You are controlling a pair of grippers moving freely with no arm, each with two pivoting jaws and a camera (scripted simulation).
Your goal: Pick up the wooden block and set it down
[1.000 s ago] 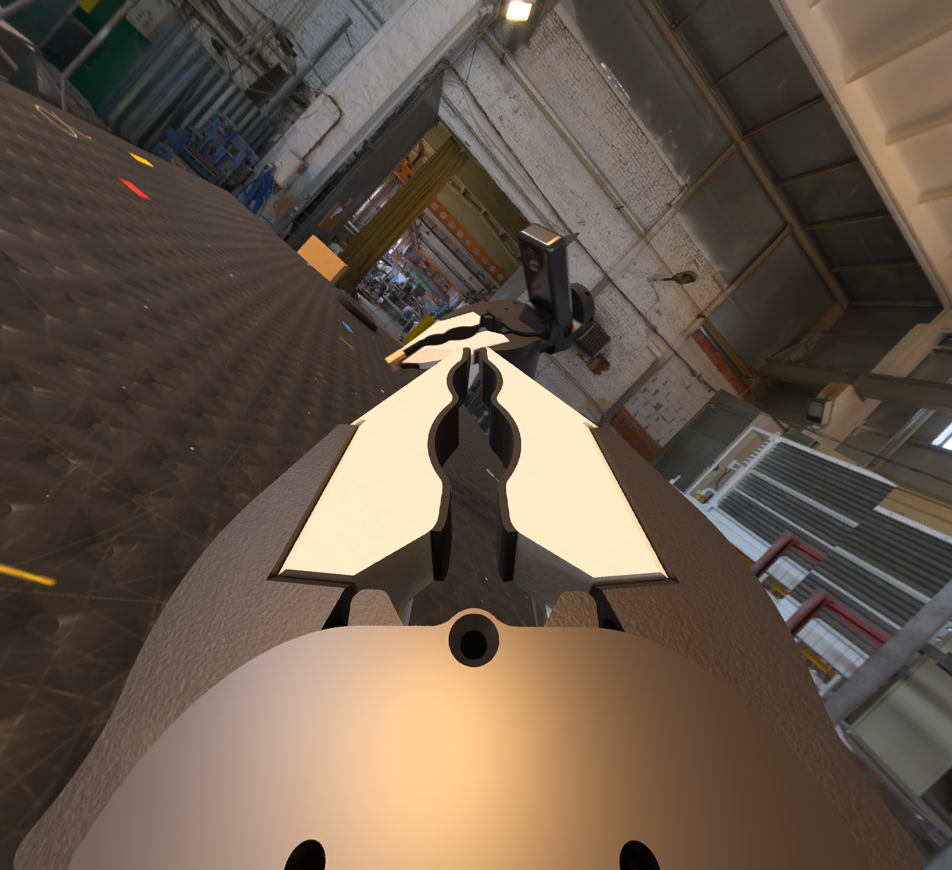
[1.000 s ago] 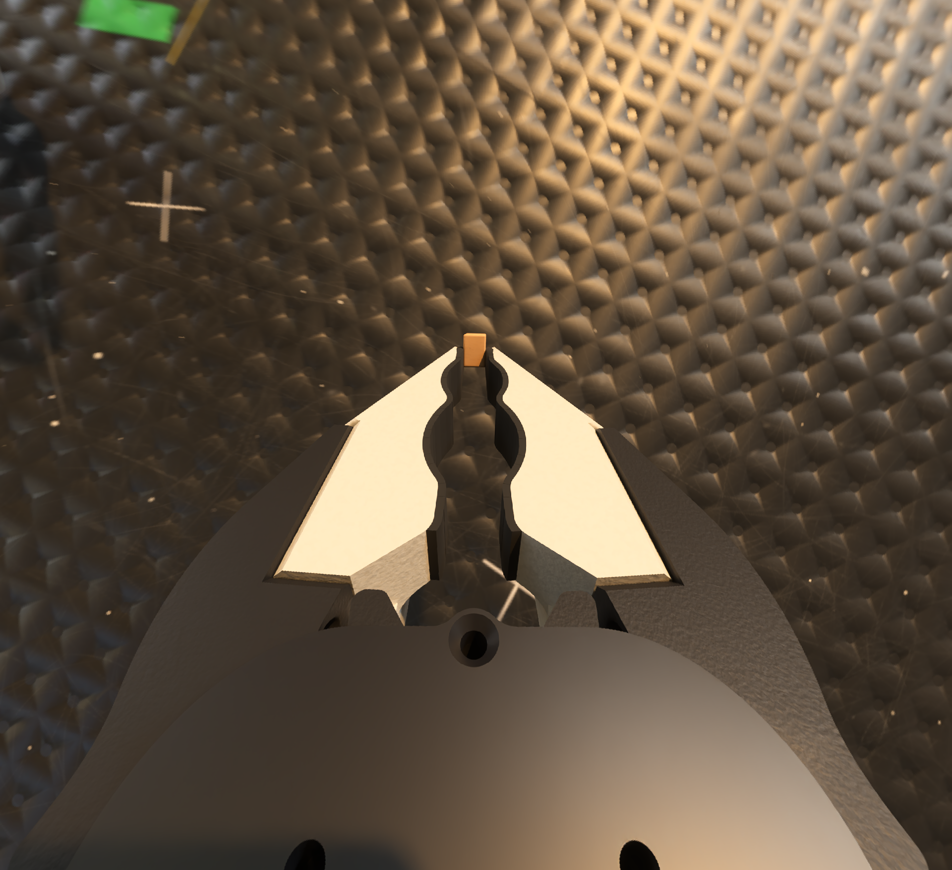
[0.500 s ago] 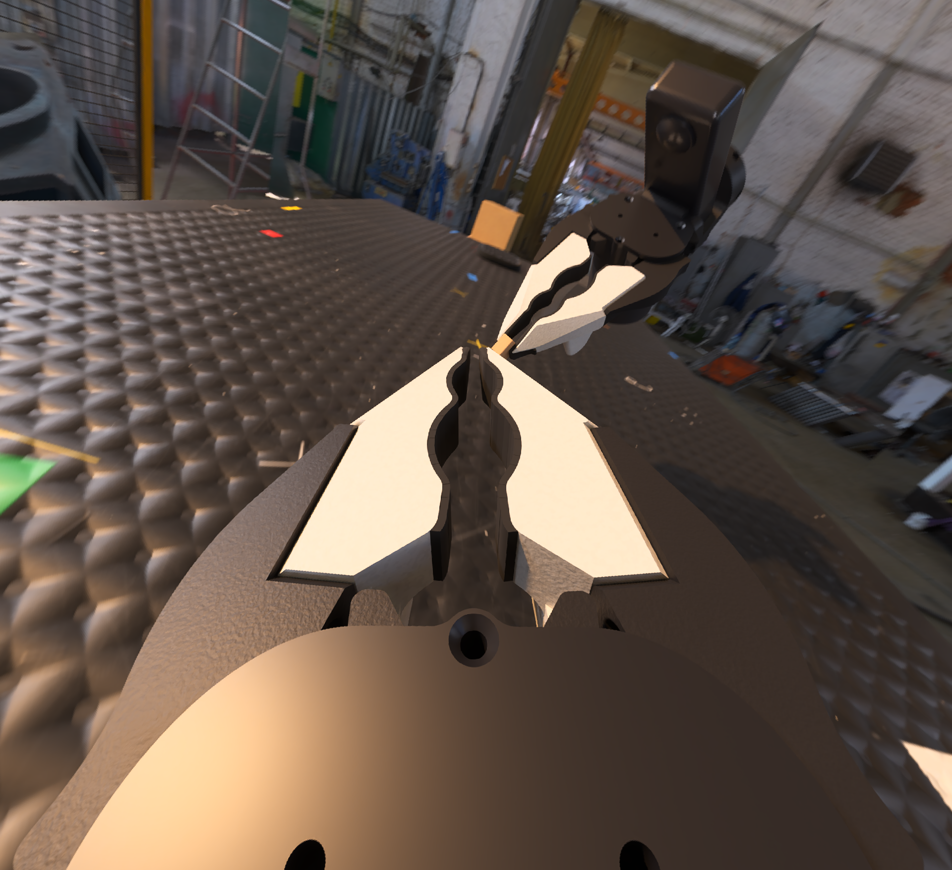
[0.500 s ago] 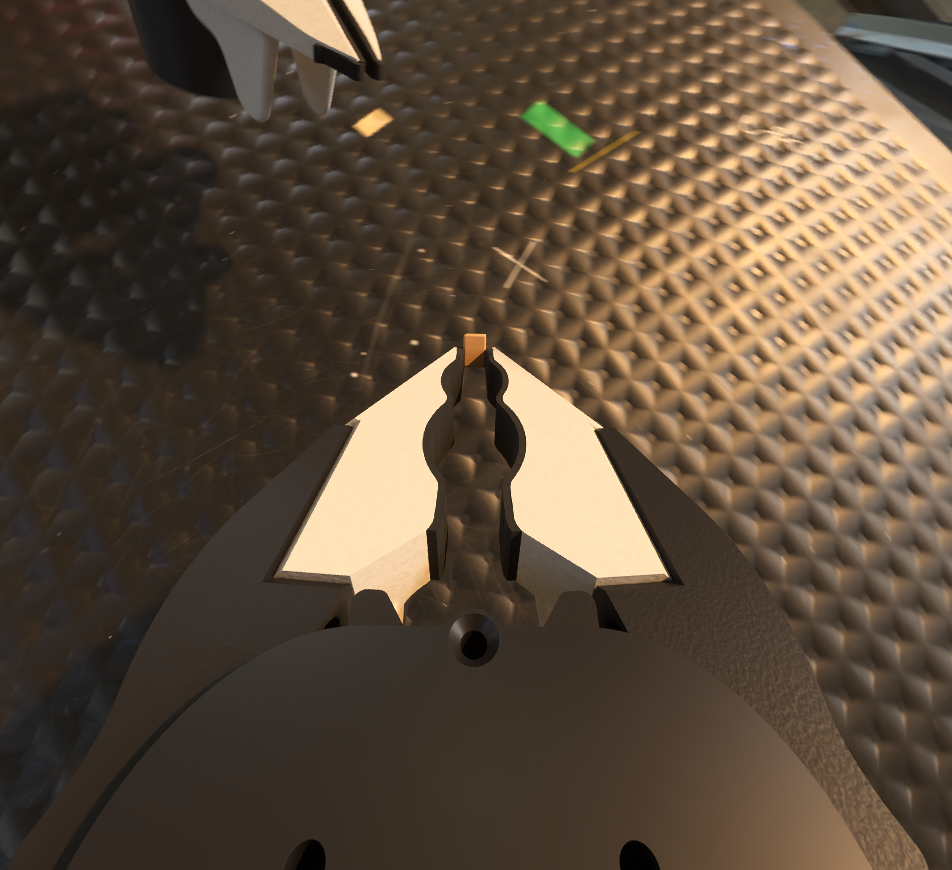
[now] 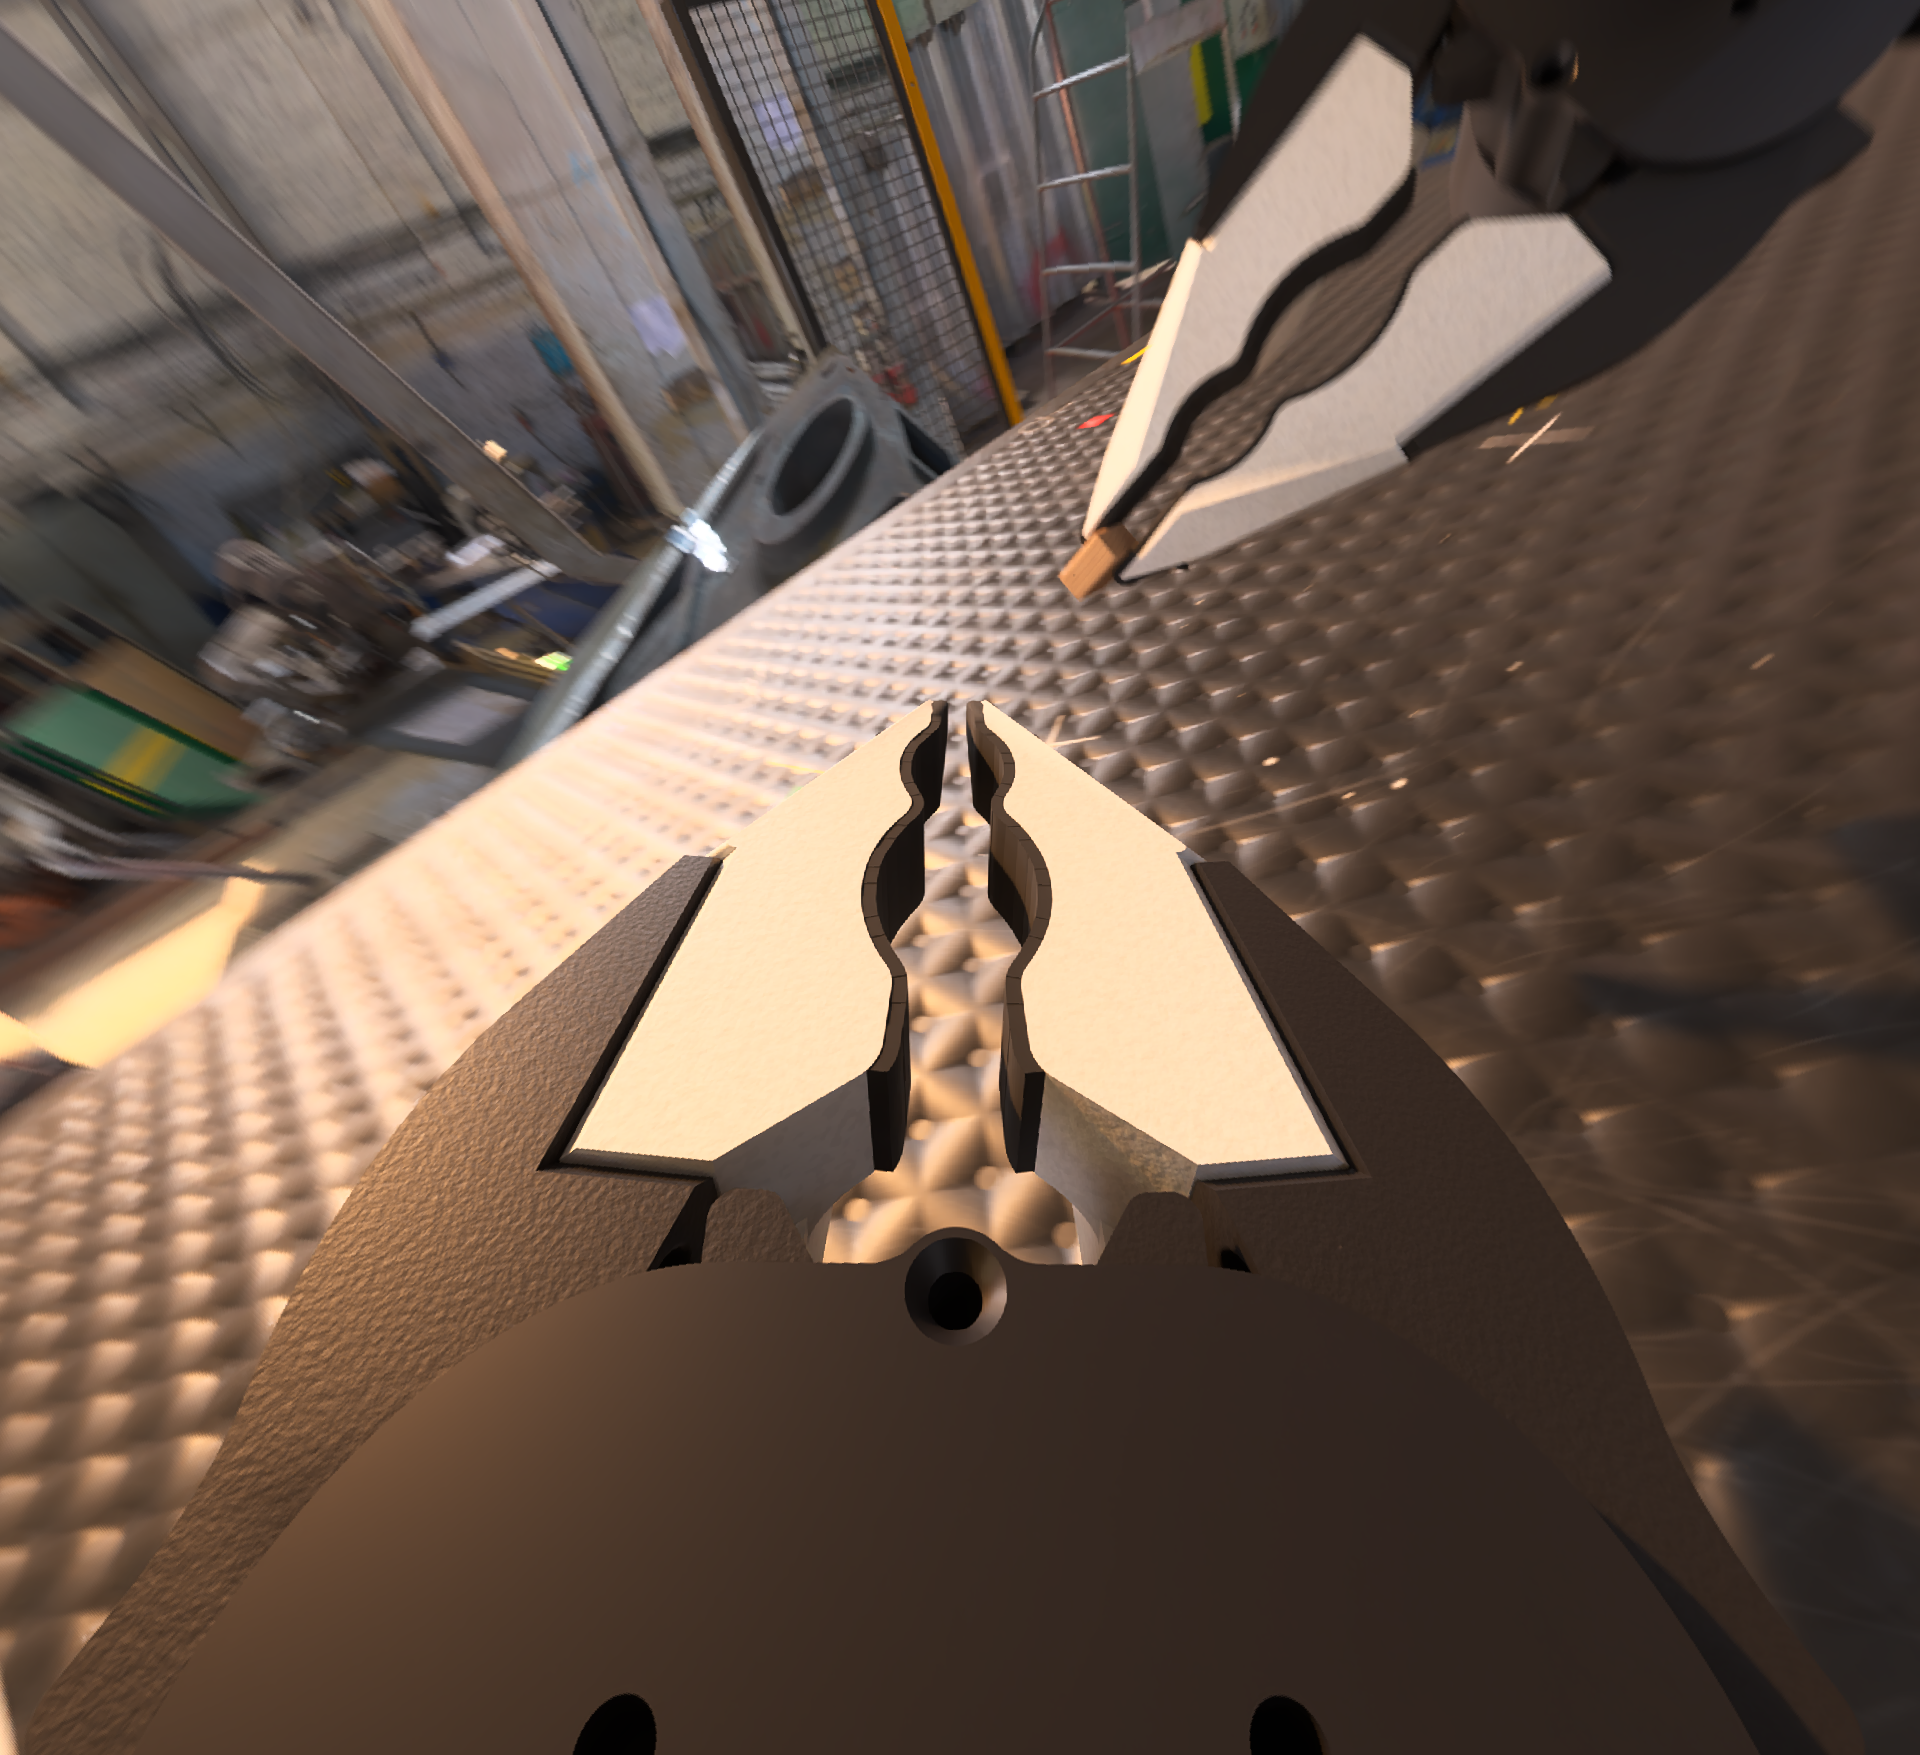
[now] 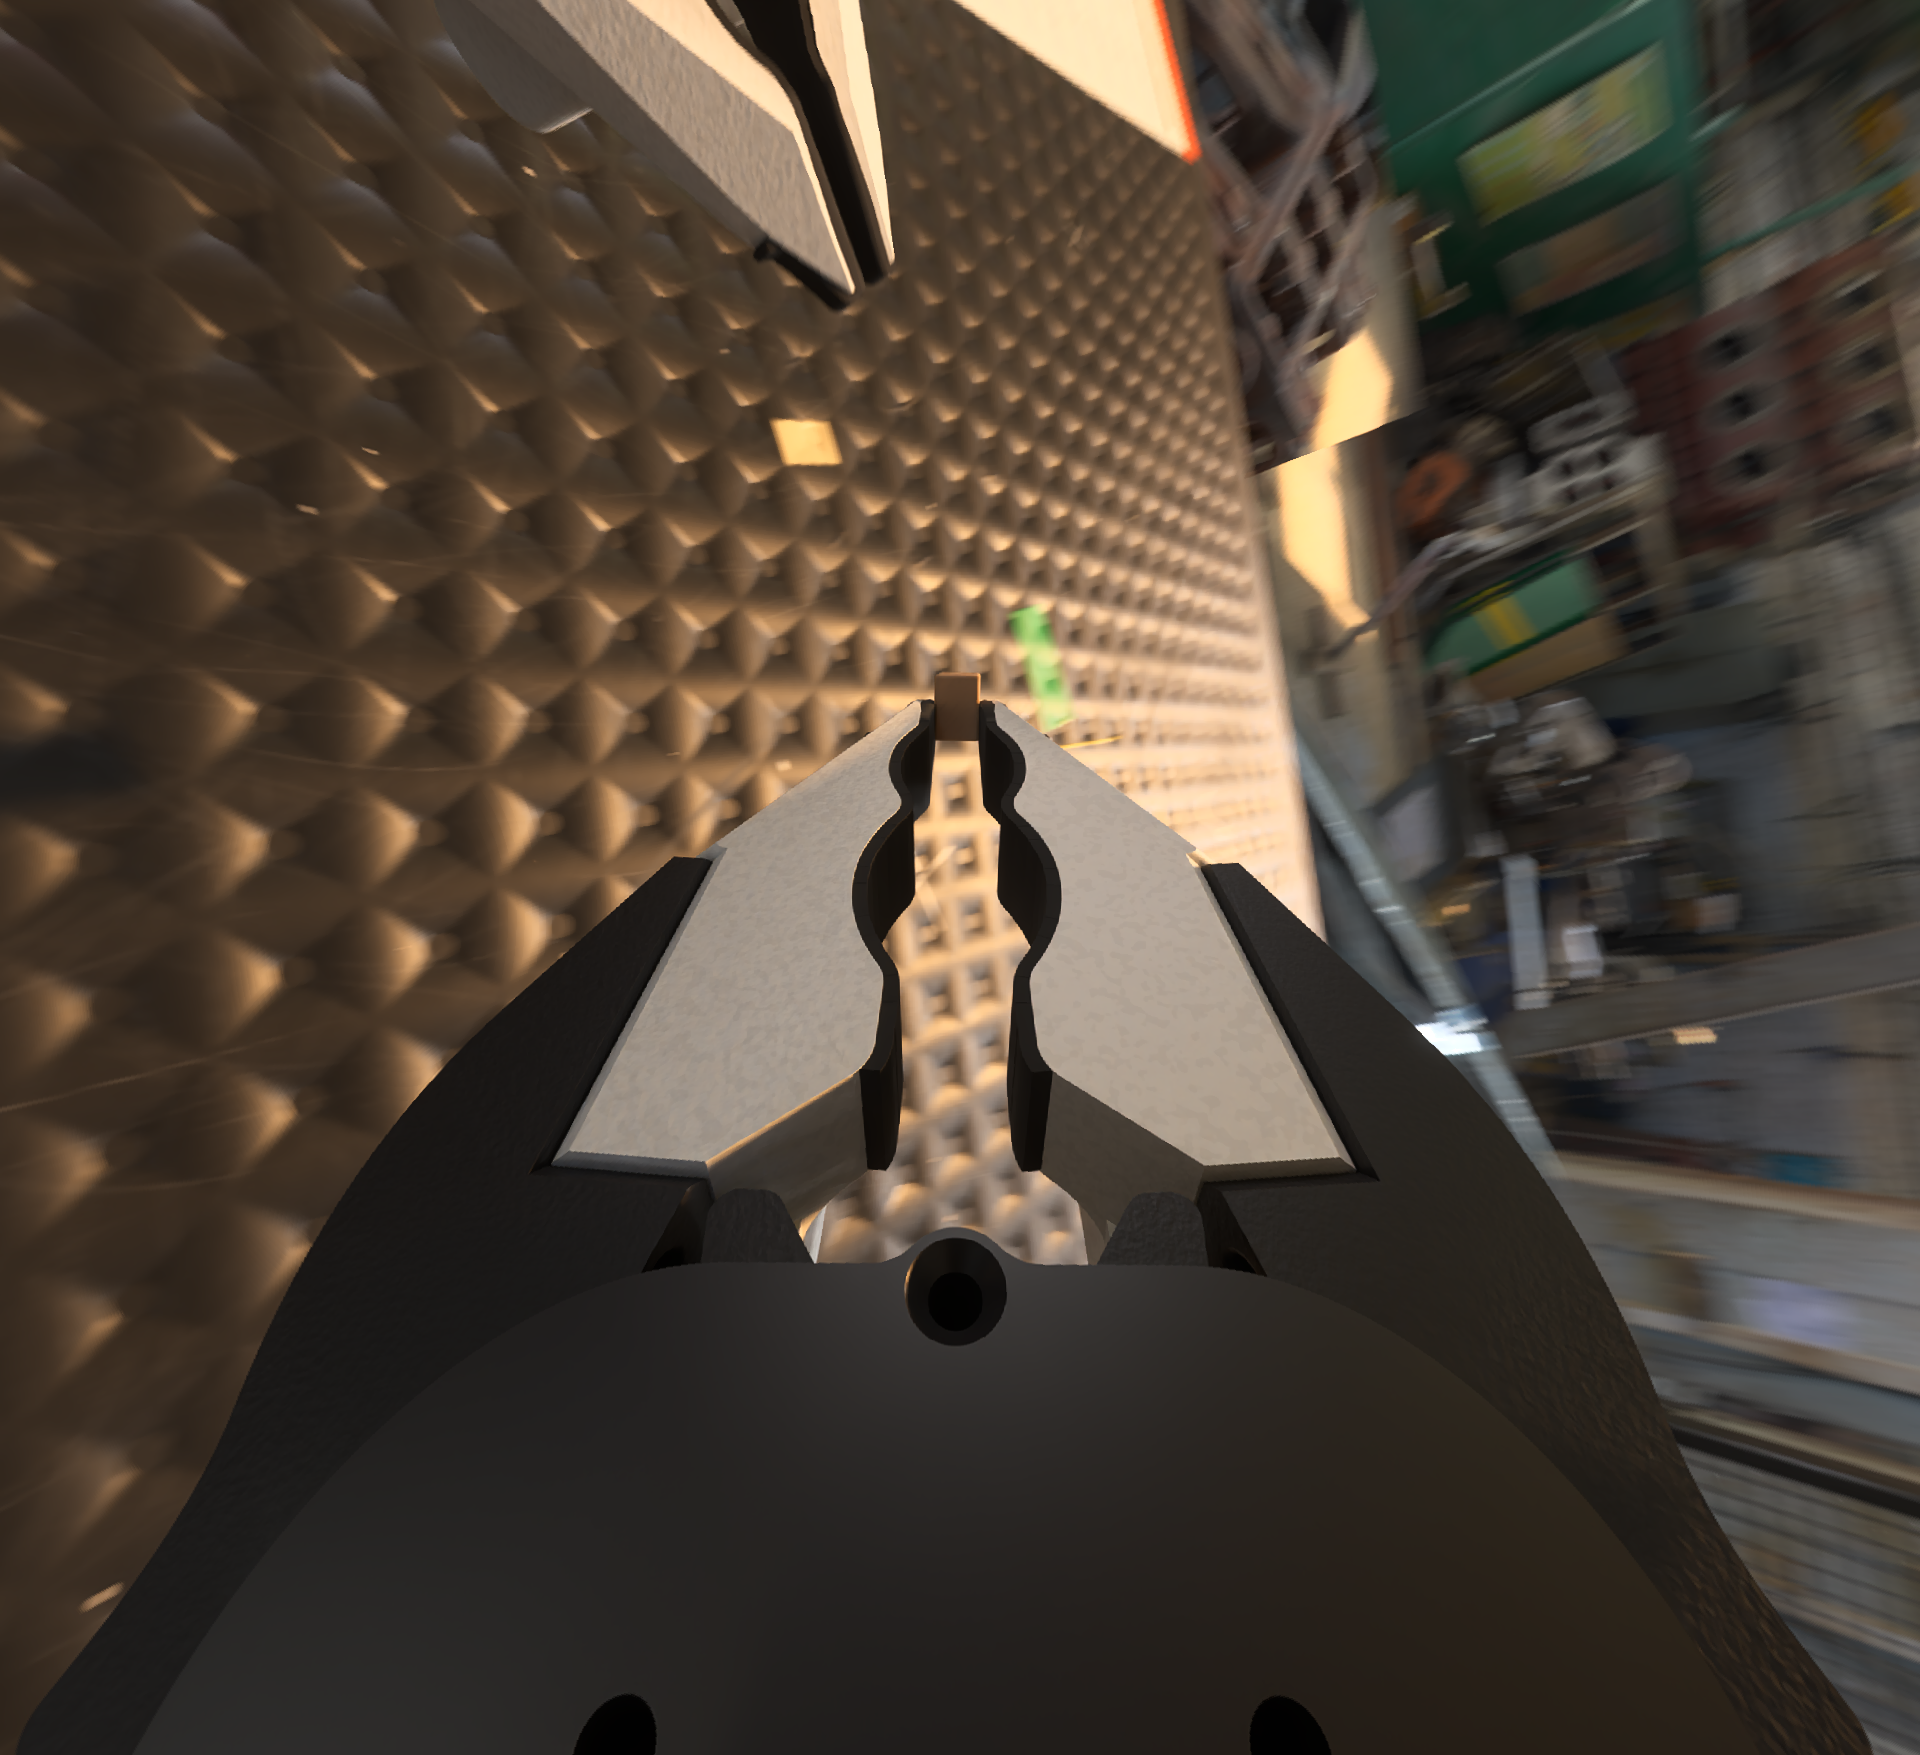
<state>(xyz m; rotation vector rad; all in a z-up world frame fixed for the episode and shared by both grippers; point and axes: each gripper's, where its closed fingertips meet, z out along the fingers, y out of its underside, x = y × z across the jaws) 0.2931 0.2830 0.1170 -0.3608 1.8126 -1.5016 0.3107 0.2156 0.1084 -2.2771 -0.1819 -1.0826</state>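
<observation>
The small wooden block (image 6: 956,706) is pinched between the fingertips of my right gripper (image 6: 956,718), which is shut on it above the studded dark metal table (image 6: 312,666). In the left wrist view the right gripper (image 5: 1117,552) shows at upper right with the block (image 5: 1093,562) at its tip, close over the table (image 5: 1351,770). My left gripper (image 5: 957,713) is shut and empty, with only a thin slit between its fingertips. It shows in the right wrist view (image 6: 862,271) at the top, a short way from the block.
A green patch (image 6: 1042,664) and a pale square patch (image 6: 805,442) lie flat on the table. The table's edge (image 5: 582,749) runs on the left in the left wrist view and on the right (image 6: 1273,614) in the right wrist view. Workshop clutter lies beyond.
Both grippers have swung round, so the views have turned sharply. The two grippers are now closer together. The right gripper still holds the block; the left stays shut.
</observation>
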